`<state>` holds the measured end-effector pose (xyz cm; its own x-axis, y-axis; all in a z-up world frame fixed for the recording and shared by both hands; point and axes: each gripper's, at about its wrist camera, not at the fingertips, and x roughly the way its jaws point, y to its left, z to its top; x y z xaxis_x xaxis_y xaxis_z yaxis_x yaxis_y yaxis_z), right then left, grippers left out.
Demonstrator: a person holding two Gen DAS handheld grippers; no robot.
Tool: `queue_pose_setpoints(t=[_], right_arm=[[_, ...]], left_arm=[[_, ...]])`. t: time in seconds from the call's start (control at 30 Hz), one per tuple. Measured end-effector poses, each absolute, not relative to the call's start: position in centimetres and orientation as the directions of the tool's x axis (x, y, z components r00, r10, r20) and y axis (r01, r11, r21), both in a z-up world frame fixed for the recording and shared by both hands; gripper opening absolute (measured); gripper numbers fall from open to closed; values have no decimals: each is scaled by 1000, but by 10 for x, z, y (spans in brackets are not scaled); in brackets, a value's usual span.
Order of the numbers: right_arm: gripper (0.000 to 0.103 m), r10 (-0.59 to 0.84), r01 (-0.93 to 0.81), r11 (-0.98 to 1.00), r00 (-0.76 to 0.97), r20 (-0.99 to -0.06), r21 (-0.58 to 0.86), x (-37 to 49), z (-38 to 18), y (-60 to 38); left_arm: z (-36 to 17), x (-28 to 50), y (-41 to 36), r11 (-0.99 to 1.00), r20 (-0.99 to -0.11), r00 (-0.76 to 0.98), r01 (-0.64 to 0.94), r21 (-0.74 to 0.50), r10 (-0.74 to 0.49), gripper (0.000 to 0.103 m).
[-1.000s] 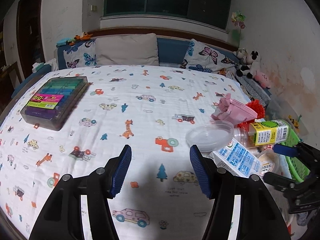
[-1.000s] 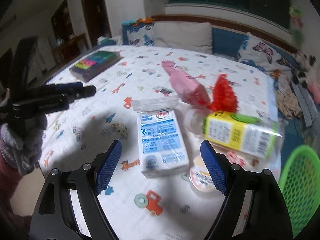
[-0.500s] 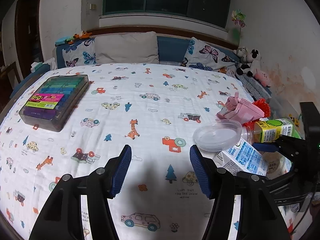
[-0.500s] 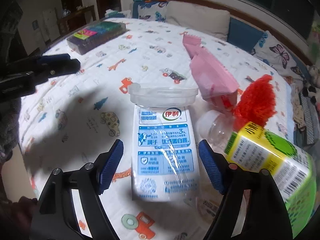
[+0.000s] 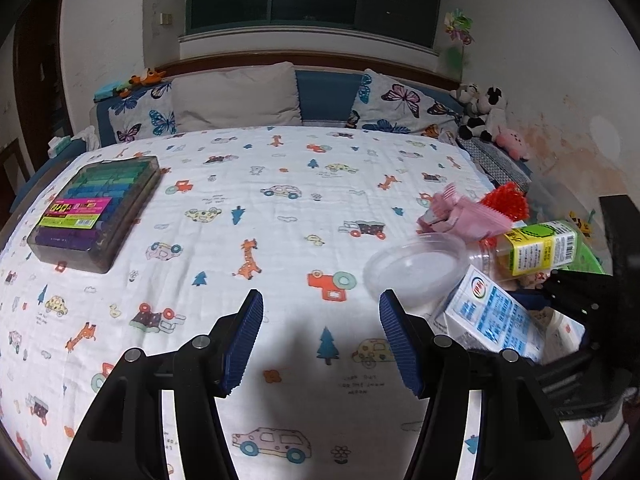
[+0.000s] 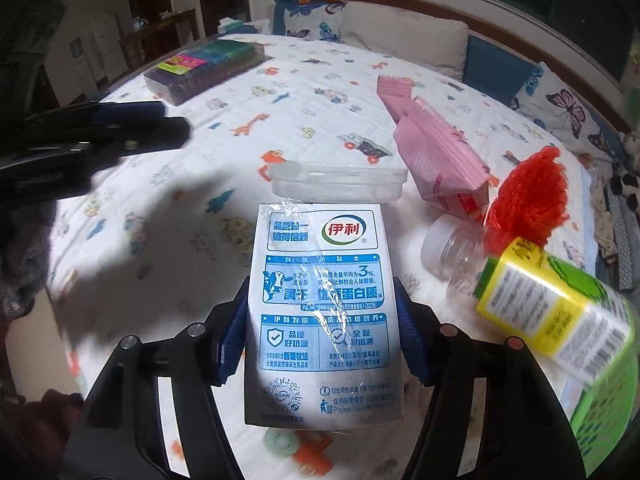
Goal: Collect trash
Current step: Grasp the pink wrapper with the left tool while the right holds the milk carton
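Right gripper (image 6: pixel 322 336): blue pads against both long sides of the white-and-blue milk carton (image 6: pixel 320 312), pinching it near its lower half, just above the bedspread (image 6: pixel 280 92) close to the bed's near right edge. Left gripper (image 5: pixel 320 340): spread wide, holding nothing, hovering over bare printed bedspread (image 5: pixel 280 216) near the foot edge.

Just beyond the carton's top end: clear plastic lid (image 6: pixel 340 182), flat on the cover. Right of it: pink wrapper (image 6: pixel 432 152), red mesh netting (image 6: pixel 528 196), and a clear bottle with yellow-green label (image 6: pixel 540 300) lying on its side.

Left wrist view only: green basket (image 5: pixel 588 258) partly hidden behind the bottle (image 5: pixel 536 250) at the right edge, plush toys (image 5: pixel 488 116) in the far right corner, and the carton (image 5: pixel 492 316) seen tilted with the black right gripper body over it.

Both views: case of coloured markers (image 5: pixel 96 208) toward the far left side, well apart from the trash; pillows (image 5: pixel 236 96) along the head edge.
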<state>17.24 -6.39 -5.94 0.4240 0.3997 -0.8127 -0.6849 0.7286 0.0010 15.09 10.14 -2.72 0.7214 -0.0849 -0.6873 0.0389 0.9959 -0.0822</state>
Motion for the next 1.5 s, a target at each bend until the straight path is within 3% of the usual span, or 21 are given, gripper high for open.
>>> queue_pose_setpoints(t=[0.47,0.83,1.0,1.07,1.1,1.5], right_arm=[[65,445,-634,771,466,-764,62,128,-35,-103],[65,434,-553,829,532,-726,90,114,-22,-144],[65,431,-522,846,551,-714,108,110,-20,-161],[65,434,-515,849,552,-712,118,110,-20,-168],[65,433,-513,850,554,-711,118,109,-20,-170],[65,426,-454,876,576,-698,160,103,-19,-200]], left_arm=[[-29,152,72,992,-691,712,94,-88,-129,58],[-26,180,32,971,-686,687,188,-151,-239,54],[-23,201,9,964,-694,674,233,-127,-255,63],[-23,213,1,961,-706,658,247,-125,-261,76],[-23,217,-3,959,-710,651,253,-129,-268,77],[-49,280,-10,948,-806,517,277,-160,-287,77]])
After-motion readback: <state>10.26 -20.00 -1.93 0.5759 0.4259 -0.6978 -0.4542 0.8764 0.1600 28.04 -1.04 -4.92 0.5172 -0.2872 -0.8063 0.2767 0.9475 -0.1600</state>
